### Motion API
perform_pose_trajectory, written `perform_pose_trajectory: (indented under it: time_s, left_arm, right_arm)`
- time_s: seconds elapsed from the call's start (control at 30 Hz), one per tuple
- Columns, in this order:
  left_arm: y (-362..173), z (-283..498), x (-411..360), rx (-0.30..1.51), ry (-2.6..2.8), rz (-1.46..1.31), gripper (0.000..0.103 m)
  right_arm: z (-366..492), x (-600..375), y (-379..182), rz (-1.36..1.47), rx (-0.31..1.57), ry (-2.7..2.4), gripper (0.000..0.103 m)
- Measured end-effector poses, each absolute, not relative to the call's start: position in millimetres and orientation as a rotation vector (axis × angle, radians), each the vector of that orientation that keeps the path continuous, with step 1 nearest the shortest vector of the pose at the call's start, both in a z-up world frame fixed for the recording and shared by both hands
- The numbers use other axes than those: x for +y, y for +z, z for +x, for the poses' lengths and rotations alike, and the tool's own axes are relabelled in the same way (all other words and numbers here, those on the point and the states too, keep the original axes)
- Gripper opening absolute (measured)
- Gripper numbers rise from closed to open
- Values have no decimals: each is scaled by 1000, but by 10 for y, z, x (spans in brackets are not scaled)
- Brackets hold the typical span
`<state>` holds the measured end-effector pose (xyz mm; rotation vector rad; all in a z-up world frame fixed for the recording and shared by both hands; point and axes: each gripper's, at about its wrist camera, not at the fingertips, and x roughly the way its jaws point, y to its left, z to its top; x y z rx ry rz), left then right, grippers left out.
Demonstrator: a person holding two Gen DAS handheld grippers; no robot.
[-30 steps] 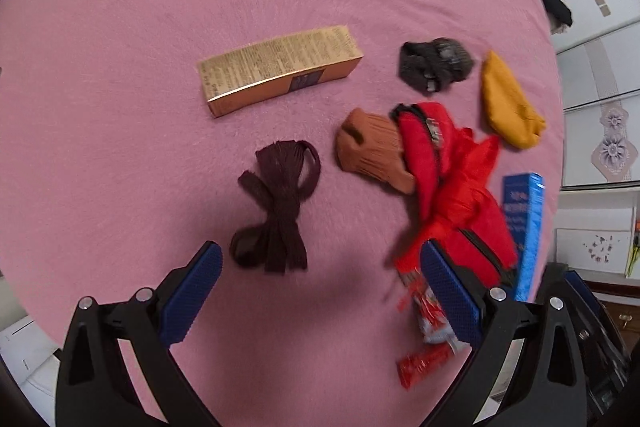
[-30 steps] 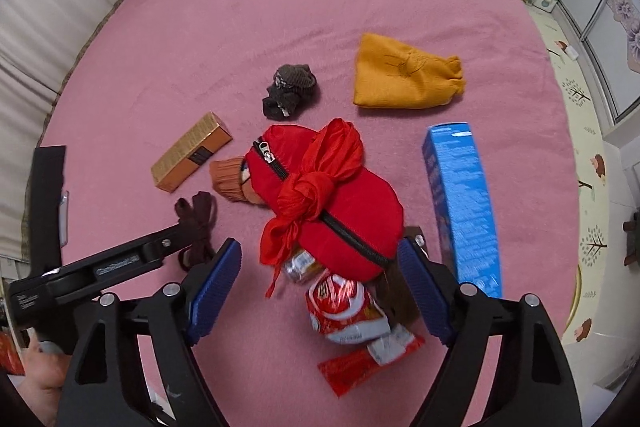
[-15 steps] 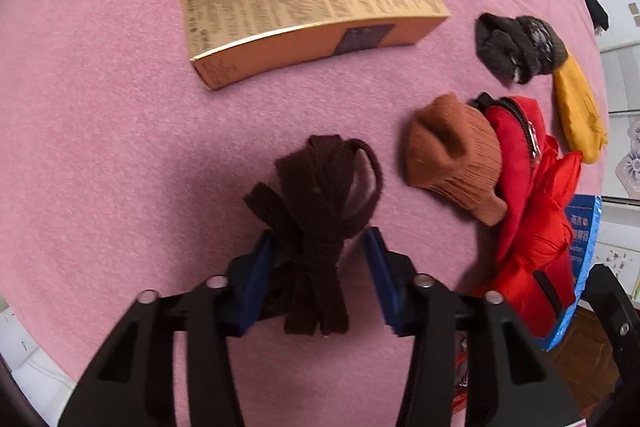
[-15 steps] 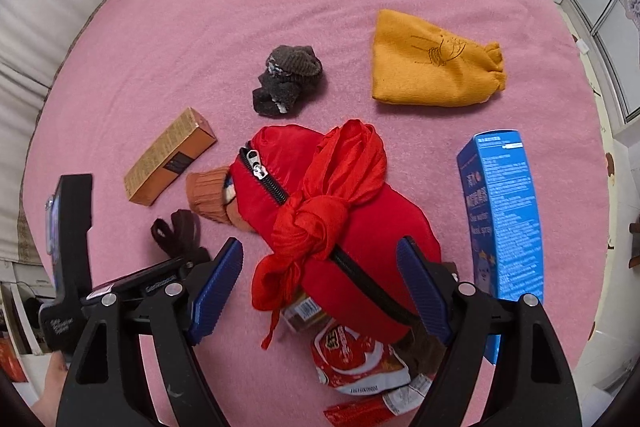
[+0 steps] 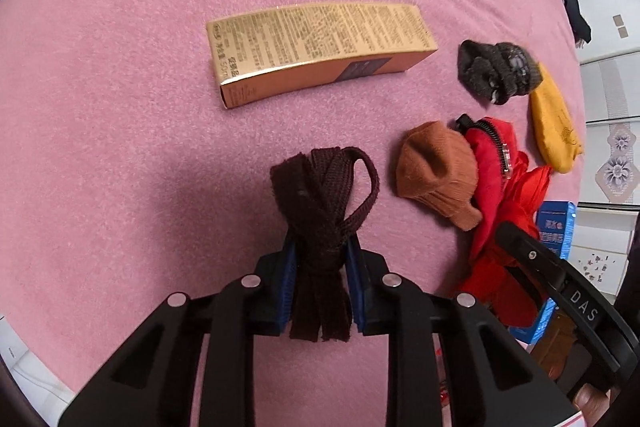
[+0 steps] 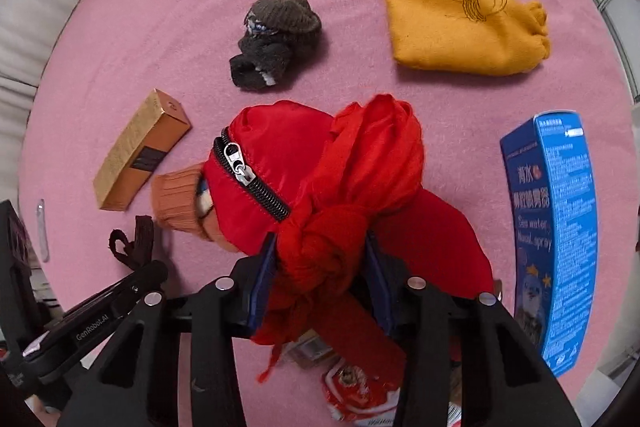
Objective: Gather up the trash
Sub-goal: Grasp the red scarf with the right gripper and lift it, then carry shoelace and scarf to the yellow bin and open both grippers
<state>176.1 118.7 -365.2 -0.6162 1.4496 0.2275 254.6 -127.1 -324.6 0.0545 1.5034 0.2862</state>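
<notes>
Both grippers are on cloth here, so the trick is clean lifts without dragging neighbours along. The left gripper [image 5: 321,281] has its blue pads squeezed shut on the knotted middle of the dark brown ribbon [image 5: 325,203], loops sticking out ahead and tails hanging back between the fingers. That looks to me like a solid hold since it's on the knot, so I'd lift straight up off the pink bedspread [image 5: 120,107] rather than slide it, because the brown knit sock [image 5: 438,171] lies just beside it.

The right gripper [image 6: 322,281] is closed down around the red scarf knot [image 6: 320,247] tied on the red zip pouch [image 6: 272,151]. I can't tell how hard it's pinching, and a knot can slip, so check the grip before hauling.

Actual trash, the red snack wrappers [image 6: 360,387], sits under that pouch toward the near edge of the bed. The gold box [image 5: 320,47] and blue nasal spray box [image 6: 556,227] lie further out, untouched. My guess: clear the fabric aside first, then get the wrappers.
</notes>
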Motion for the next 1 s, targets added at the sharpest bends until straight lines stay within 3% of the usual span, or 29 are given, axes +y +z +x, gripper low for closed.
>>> perform_pose_trajectory:
  time_s: [0.27, 0.47, 1.0]
  left_arm:
    - [-3133, 1569, 1166, 1419, 170, -687, 23]
    - [-2694, 1487, 740, 1407, 57, -677, 23]
    - [-2276, 1254, -1537, 1491, -286, -425, 23]
  right_arm:
    - [2337, -1456, -2723, 115, 1433, 353, 39]
    - [2034, -1834, -2229, 167, 1395, 344, 39]
    - [1018, -3814, -1582, 319, 1325, 97, 39]
